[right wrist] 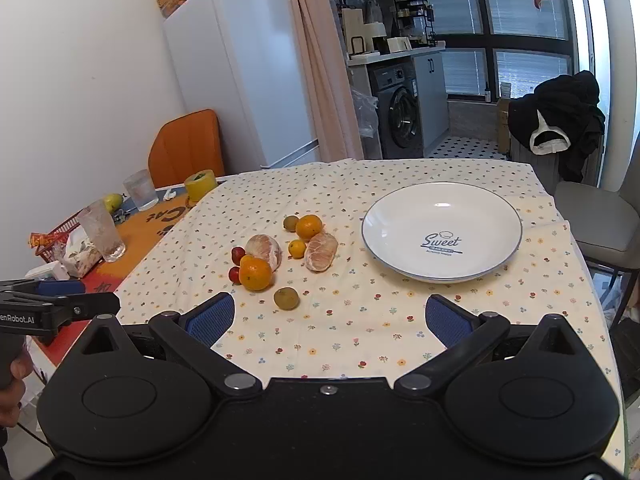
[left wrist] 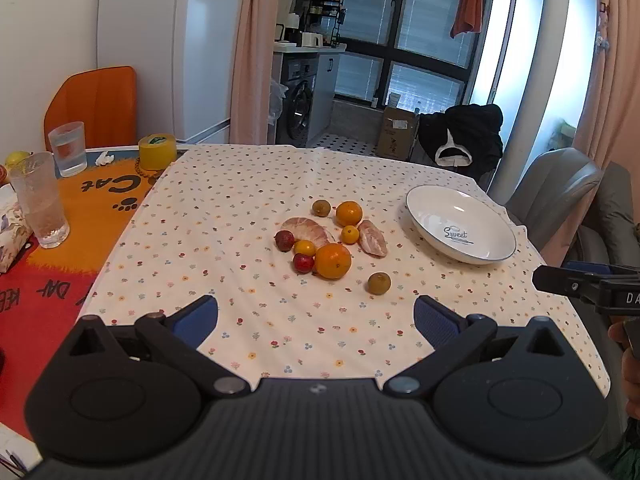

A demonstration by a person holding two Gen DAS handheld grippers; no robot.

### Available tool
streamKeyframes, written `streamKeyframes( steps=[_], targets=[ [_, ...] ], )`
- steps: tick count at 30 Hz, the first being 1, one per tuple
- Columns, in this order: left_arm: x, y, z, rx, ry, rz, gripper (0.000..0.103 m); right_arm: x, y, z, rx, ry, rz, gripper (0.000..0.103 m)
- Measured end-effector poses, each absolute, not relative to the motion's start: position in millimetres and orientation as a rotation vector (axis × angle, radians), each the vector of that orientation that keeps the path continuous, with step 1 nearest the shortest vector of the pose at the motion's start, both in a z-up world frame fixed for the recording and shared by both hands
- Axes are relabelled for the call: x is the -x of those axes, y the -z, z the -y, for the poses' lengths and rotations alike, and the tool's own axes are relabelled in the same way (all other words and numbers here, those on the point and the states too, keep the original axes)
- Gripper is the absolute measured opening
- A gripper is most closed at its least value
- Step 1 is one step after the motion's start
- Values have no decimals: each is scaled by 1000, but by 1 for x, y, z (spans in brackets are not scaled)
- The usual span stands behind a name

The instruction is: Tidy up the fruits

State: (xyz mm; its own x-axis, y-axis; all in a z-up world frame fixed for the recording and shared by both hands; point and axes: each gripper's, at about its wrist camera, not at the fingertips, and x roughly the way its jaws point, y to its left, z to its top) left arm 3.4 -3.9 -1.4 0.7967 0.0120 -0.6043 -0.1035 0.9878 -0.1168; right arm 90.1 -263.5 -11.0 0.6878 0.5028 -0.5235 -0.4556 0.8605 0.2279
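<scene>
Both grippers are hovering with jaws spread wide, the left gripper [left wrist: 316, 316] and right gripper [right wrist: 330, 314] each holding nothing. The fruits [right wrist: 280, 256] are lying loose on the tabletop [right wrist: 360, 332], just beside the empty plate [right wrist: 400, 260]. The oranges [left wrist: 333, 260] look firm and round, likely to roll, so gripping across the middle seems best; the peeled segments [right wrist: 321, 252] are probably soft, needing a light squeeze

A home dining corner opening onto a kitchen is shown: a floral-clothed table [right wrist: 360, 320] is set in front, a white fridge [right wrist: 240, 72] stands at eleven o'clock, a washing machine [right wrist: 400, 116] under a counter at twelve, curtains [right wrist: 320, 60] between.
</scene>
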Motion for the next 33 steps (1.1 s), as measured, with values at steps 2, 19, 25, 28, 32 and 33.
streamKeyframes(
  steps=[2,19,25,28,32,33],
  targets=[
    [-2,-1,3,148,-59,-646,103,-90,11,264,-86,-544,-610,103],
    [0,-1,2,149,-60,-645,103,-90,13,264,-119,-553,-609,103],
    [0,-1,2,148,-59,-645,103,-90,14,262,-110,-555,-605,103],
    [0,-1,2,147,-59,-647,103,-89,14,261,-111,-569,-607,103],
    [1,-1,2,147,-58,-645,103,-89,15,260,-103,-573,-609,103],
    [0,0,2,146,-58,-646,103,-89,16,259,-99,-571,-610,103]
  ],
)
